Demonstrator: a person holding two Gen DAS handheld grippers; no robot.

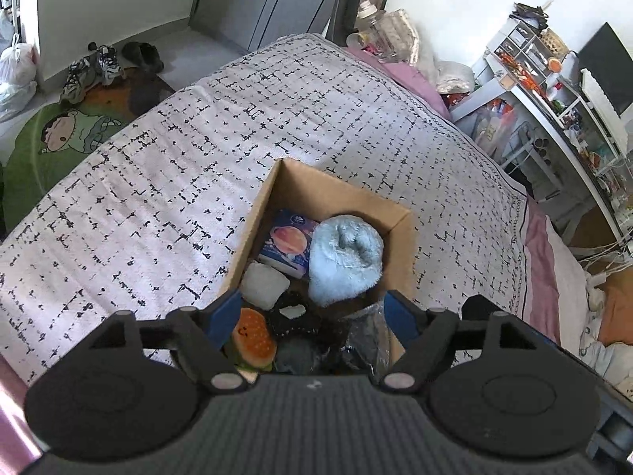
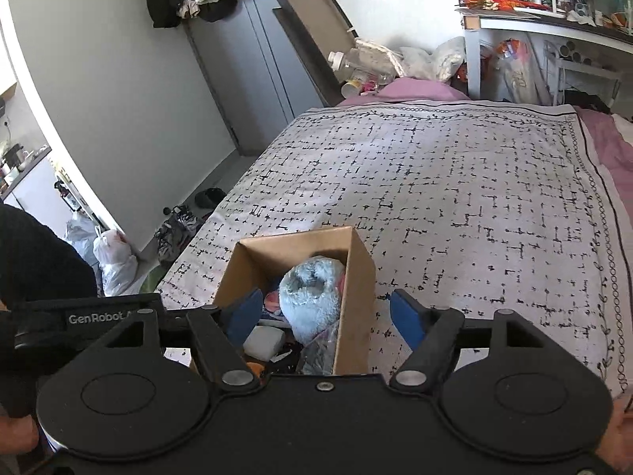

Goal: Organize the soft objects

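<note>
An open cardboard box point(image 1: 340, 192) point(image 2: 358, 277) stands on the bed's patterned blanket. Inside lie a fluffy light-blue soft toy point(image 1: 344, 261) point(image 2: 310, 297), a purple printed pack point(image 1: 287, 243), a white soft block point(image 1: 264, 287) point(image 2: 263, 342), a burger plush point(image 1: 253, 338), a black speckled item point(image 1: 292, 322) and a clear plastic bag point(image 1: 366, 334). My left gripper point(image 1: 314, 318) is open and empty, above the box's near end. My right gripper point(image 2: 326, 316) is open and empty, straddling the box's right wall.
The white black-patterned blanket point(image 1: 158, 182) point(image 2: 455, 198) covers the bed. A cluttered desk and shelves point(image 1: 554, 91) point(image 2: 554, 12) stand beyond it. Shoes point(image 1: 99, 67) and plastic bags point(image 2: 112, 261) lie on the floor at the left.
</note>
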